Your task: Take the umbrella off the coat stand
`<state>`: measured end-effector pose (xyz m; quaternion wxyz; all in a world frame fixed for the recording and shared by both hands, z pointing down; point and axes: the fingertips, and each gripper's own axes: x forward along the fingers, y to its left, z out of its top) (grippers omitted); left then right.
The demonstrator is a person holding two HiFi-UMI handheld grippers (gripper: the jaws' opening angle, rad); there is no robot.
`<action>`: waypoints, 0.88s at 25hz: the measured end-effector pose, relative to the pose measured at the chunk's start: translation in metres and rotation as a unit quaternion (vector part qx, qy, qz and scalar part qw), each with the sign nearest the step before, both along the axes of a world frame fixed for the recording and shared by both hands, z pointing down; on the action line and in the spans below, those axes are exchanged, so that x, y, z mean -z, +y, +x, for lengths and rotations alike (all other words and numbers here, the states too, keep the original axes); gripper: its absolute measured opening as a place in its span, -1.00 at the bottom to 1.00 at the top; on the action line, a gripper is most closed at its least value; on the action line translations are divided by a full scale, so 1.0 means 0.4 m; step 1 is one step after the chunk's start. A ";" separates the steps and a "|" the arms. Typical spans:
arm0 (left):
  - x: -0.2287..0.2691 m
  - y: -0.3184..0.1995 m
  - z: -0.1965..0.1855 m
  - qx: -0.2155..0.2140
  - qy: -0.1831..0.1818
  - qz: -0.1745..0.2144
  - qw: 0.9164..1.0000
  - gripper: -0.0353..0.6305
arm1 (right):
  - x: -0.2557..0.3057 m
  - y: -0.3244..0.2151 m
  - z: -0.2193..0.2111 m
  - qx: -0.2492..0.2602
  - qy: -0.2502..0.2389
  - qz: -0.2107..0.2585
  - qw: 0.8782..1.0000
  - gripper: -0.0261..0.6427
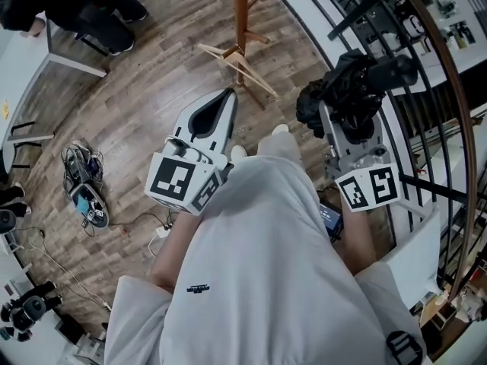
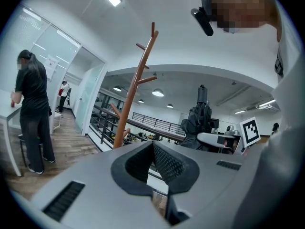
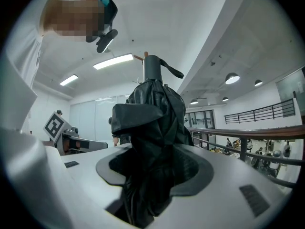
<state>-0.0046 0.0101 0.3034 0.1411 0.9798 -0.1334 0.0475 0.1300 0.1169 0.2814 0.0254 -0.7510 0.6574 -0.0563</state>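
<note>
Umbrella (image 3: 150, 123): black, folded, loose folds. It stands upright in your right hand-held gripper (image 3: 155, 157). The jaws sit wide and pinch the bunched fabric low down, so most of the bundle rises above and ahead of the pads, capped end up.

- Its strap (image 3: 171, 71) sticks out sideways near the cap.
- In the head view, the umbrella (image 1: 346, 90) is out past the tip of that hand-held gripper. It is well apart from the coat stand (image 1: 241, 14), which is off to the gripper's left.
- It looks off the stand already, in my judgement.

Risks:
- The grip is on soft cloth, not on the shaft. The fabric could creep between the pads and the bundle sag or tip forward if you swing it fast.
- A peg tip shows just behind the cap in the right gripper view, and I can't tell how near it is. The strap could snag there if you move back toward the stand.
- The railing (image 3: 248, 132) runs close on the gripper's right, so watch the top end.

Left hand-held gripper (image 2: 153, 144): jaws pressed together, nothing in them. It points toward the stand (image 2: 136, 87), with the umbrella off to its right.

Below is wooden floor (image 1: 137, 128), with cables (image 1: 84, 185) lying to your left.
</note>
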 end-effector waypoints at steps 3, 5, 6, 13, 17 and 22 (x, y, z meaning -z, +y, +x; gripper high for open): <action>0.000 0.023 -0.014 -0.001 0.008 0.001 1.000 -0.83 | -0.016 0.057 -0.013 -0.011 -0.010 -0.006 1.000 -0.19; 0.000 0.033 -0.021 -0.002 0.009 0.003 1.000 -0.83 | -0.024 0.086 -0.019 -0.019 -0.020 -0.009 1.000 -0.19; -0.004 0.037 -0.022 -0.005 0.007 0.004 1.000 -0.83 | -0.031 0.096 -0.021 -0.022 -0.025 -0.012 0.999 -0.19; -0.071 0.087 -0.020 -0.040 -0.018 -0.019 0.999 -0.83 | -0.099 0.149 -0.057 -0.038 -0.056 -0.038 0.997 -0.19; -0.096 0.102 -0.015 -0.053 -0.025 -0.033 0.998 -0.83 | -0.127 0.159 -0.080 -0.043 -0.072 -0.050 0.995 -0.19; -0.135 0.116 -0.011 -0.065 -0.034 -0.045 0.996 -0.83 | -0.159 0.153 -0.096 -0.039 -0.088 -0.056 0.994 -0.19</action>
